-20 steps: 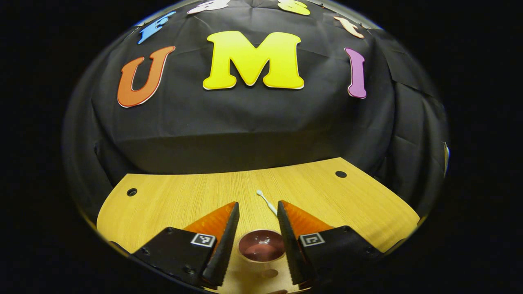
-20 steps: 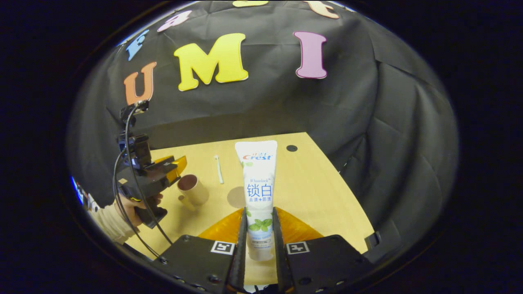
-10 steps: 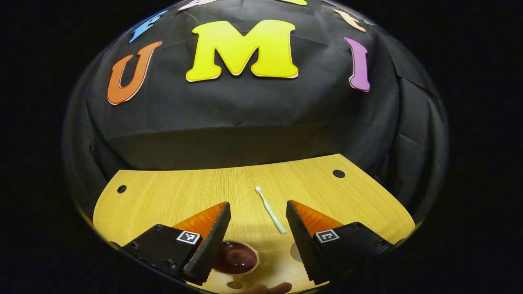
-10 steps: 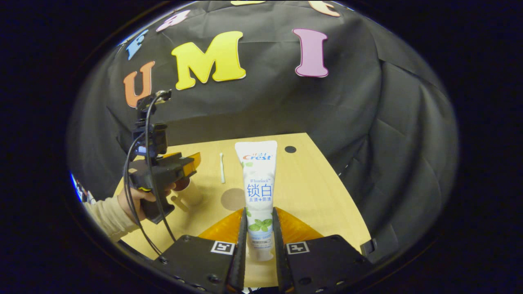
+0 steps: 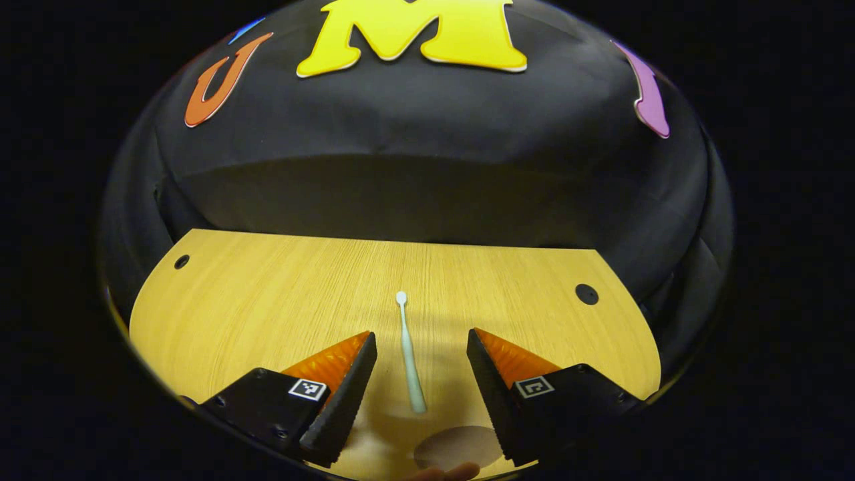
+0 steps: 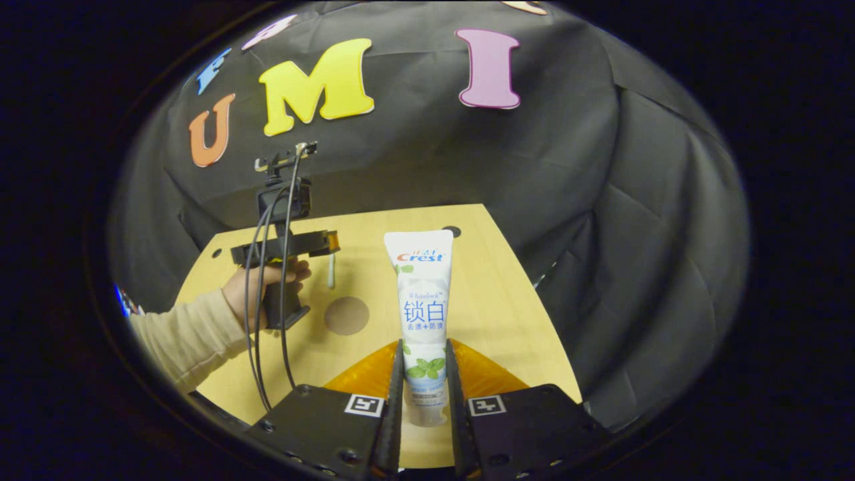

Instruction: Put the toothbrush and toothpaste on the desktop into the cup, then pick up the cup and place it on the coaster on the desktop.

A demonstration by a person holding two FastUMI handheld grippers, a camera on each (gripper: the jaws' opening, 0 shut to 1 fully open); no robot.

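A pale toothbrush [image 5: 408, 354] lies on the wooden table [image 5: 267, 300], its head pointing toward the far wall. My left gripper [image 5: 421, 336] hovers open over it, one finger on each side of the handle and not touching it. A round brown coaster [image 5: 457, 446] lies just below the handle's near end. My right gripper [image 6: 425, 344] is shut on the lower end of a white toothpaste tube [image 6: 423, 294], held upright above the table. In the right gripper view the left gripper [image 6: 320, 244] sits in a hand at the left, above the toothbrush [image 6: 330, 274] and beside the coaster [image 6: 347, 315].
Black cloth walls close the table at the back and right. Dark round holes [image 5: 586, 294] [image 5: 181, 261] sit near the far corners. A sleeved arm [image 6: 187, 334] and cables [image 6: 267, 300] reach in from the left in the right gripper view.
My left gripper moved forward and right, off the cup, which left its view, and now straddles the toothbrush. Its fingers spread a little wider. The right gripper keeps holding the toothpaste.
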